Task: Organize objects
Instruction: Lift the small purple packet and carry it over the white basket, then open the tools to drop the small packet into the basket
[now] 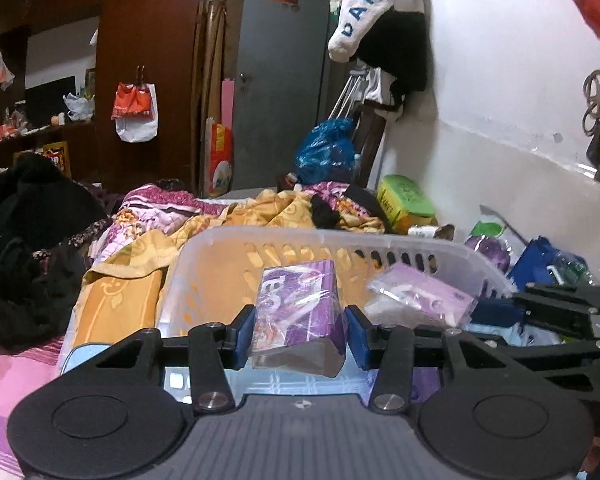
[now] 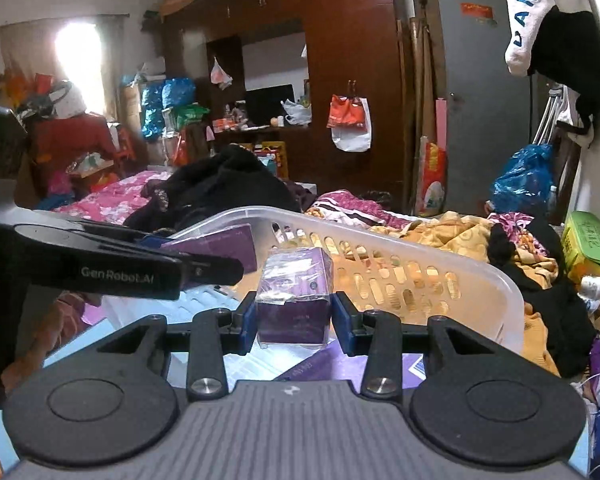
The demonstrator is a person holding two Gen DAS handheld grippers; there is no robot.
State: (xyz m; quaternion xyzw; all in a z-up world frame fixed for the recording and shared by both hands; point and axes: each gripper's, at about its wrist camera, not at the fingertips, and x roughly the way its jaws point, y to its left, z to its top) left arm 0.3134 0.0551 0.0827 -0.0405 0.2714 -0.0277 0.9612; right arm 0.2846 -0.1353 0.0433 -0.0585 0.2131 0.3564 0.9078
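Blue-padded and partly closed, the left gripper [image 1: 299, 334] clamps a purple packet wrapped in clear film [image 1: 300, 308], its pads pressed to both sides, above the near edge of a translucent white plastic basket [image 1: 228, 240]. White lettering runs up the packet's face, but only a fragment shows and it cannot be read. Beside it, toward the basket's right edge, sits a flat lilac pouch [image 1: 420, 292] in clear wrapping.

The right gripper [image 2: 294, 320] is likewise closed on a small purple box in cellophane [image 2: 296, 300] — held between its blue pads over the basket's near side. Faint pale print on the box's lower face is too small to make out. From this view the left gripper's arm crosses at left, bearing the words "GenRobot.AI" in grey on black, with its purple packet seen edge-on against the basket rim.

The basket rests on a bed heaped with an orange patterned blanket [image 1: 140, 248] and dark clothes [image 1: 24, 240]. On the wall behind hangs a white garment [image 1: 372, 4] with blue capitals reading "DANGROU" before the fabric folds away. A grey metal door [image 1: 280, 80] carries an orange sticker whose text is illegible. A red-and-white shopping bag [image 1: 136, 110] hangs from the dark wooden wardrobe, and a green-lidded yellow box [image 1: 406, 200] sits at the bed's far right corner, its printing unreadable.
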